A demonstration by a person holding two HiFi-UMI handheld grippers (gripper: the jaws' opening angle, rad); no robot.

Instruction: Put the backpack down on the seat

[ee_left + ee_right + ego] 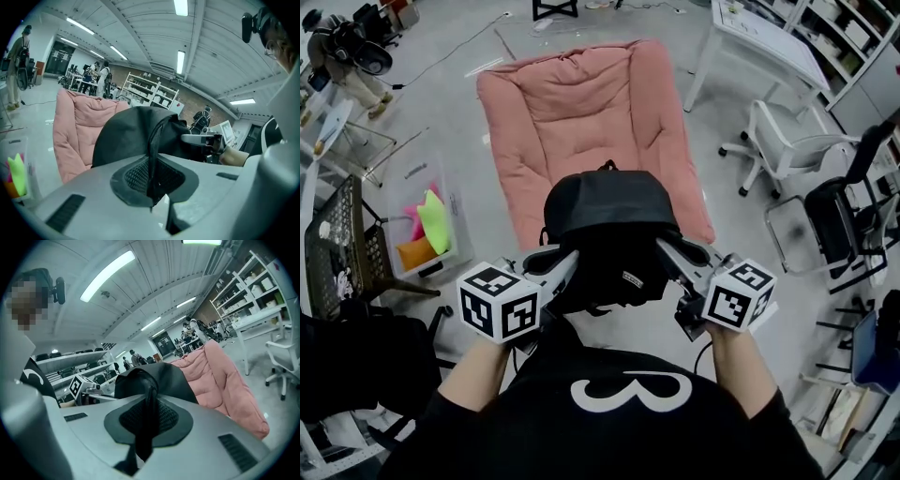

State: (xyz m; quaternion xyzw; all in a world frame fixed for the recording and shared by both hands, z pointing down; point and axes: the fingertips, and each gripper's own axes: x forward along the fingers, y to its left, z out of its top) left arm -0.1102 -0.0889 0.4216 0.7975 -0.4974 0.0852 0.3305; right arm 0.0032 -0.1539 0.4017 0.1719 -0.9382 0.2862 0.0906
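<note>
On the grey floor (441,112) at our left we see a clear plastic bin (398,202) holding yellow-green, pink and orange soft pieces, and just beside it a black mesh chair (337,239). Farther up on that side there is a person (342,56), with cables (455,47) trailing across the floor nearby. At our right a white table (764,42) stands near white shelving (853,37), with a white office chair (787,141) and a black office chair (839,211) closer to us. In the left gripper view we see long ceiling lights (181,61) overhead, white shelves (150,93) and several people (102,77) far off.

black backpack (609,234) held above pink seat (581,112), straps pinched
</note>
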